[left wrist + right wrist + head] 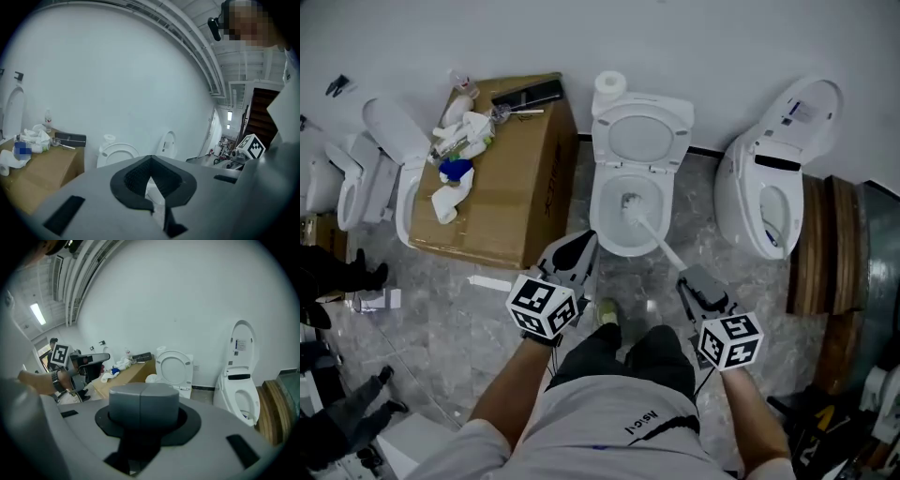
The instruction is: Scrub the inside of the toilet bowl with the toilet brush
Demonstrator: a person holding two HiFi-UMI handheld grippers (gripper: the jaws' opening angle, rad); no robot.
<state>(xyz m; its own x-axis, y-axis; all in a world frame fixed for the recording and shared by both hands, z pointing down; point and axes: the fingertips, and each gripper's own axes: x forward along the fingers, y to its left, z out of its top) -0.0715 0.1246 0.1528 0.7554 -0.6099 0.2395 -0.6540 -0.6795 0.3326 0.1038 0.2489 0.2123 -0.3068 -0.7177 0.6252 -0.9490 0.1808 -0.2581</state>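
Observation:
The white toilet (638, 120) stands against the wall with seat and lid raised, its bowl (602, 211) open below me. A toilet brush (654, 234) with a white handle slants from the bowl's middle down to my right gripper (686, 278), which is shut on the handle's end. The brush head rests inside the bowl. My left gripper (581, 242) hovers at the bowl's front left rim, jaws together and empty. In the left gripper view the jaws (151, 180) frame the toilet (117, 153). In the right gripper view the closed jaws (143, 401) hide the brush; the toilet (174, 369) lies ahead.
A cardboard box (502, 197) with rags and bottles on top sits left of the toilet. A second toilet (769, 187) stands at the right, with wooden planks (830, 253) beyond it. Another toilet (375, 169) is at far left. A paper roll (610, 84) tops the tank.

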